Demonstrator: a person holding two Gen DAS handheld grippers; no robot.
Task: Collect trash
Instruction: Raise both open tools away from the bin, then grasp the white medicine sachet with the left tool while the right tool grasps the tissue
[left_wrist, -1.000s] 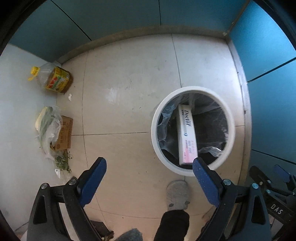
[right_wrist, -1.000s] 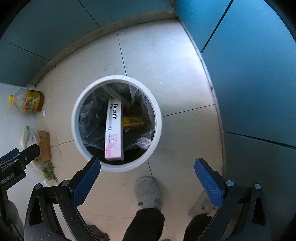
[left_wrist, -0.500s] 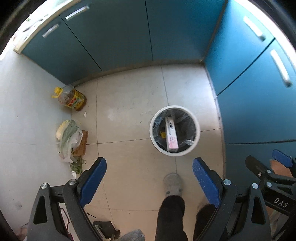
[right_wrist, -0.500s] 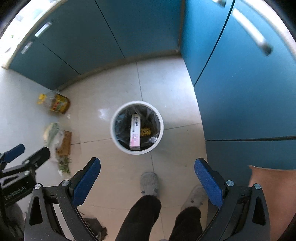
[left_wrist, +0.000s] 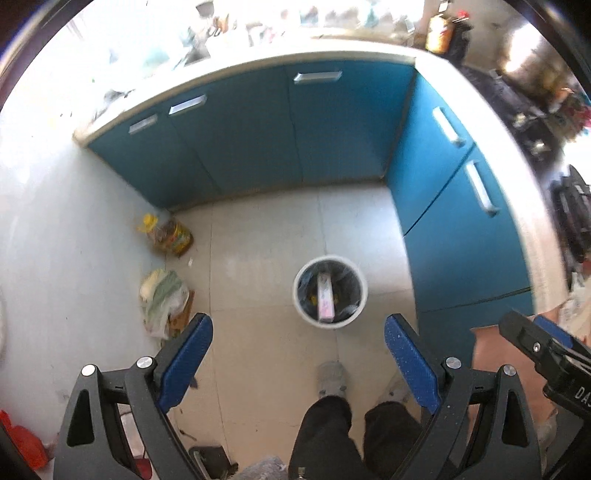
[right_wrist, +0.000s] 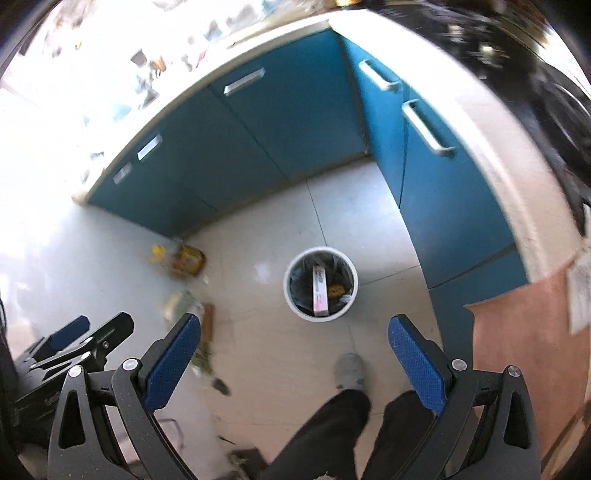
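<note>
Both the left hand-held gripper (left_wrist: 297, 354) and the right hand-held gripper (right_wrist: 293, 352) hang high above the pale tiled floor (left_wrist: 258, 236) with blue pads spread wide apart, holding nothing. Far below, the round white bin with a black liner (left_wrist: 330, 291) holds 1 long white-and-pink carton (left_wrist: 325, 297). A yellow-capped oil bottle (left_wrist: 168, 234) lies far left by the blue cabinets (left_wrist: 258, 133).

The left gripper (left_wrist: 298, 347) has a black frame with triangle holes, silver screws at the joints, and two fingers (left_wrist: 186, 360) covered by blue textured pads. The right gripper (right_wrist: 293, 349) has the same build; in the left view its black body shows white letters "DA". The person wears black trousers (left_wrist: 325, 432) and grey shoes (left_wrist: 332, 376).
</note>
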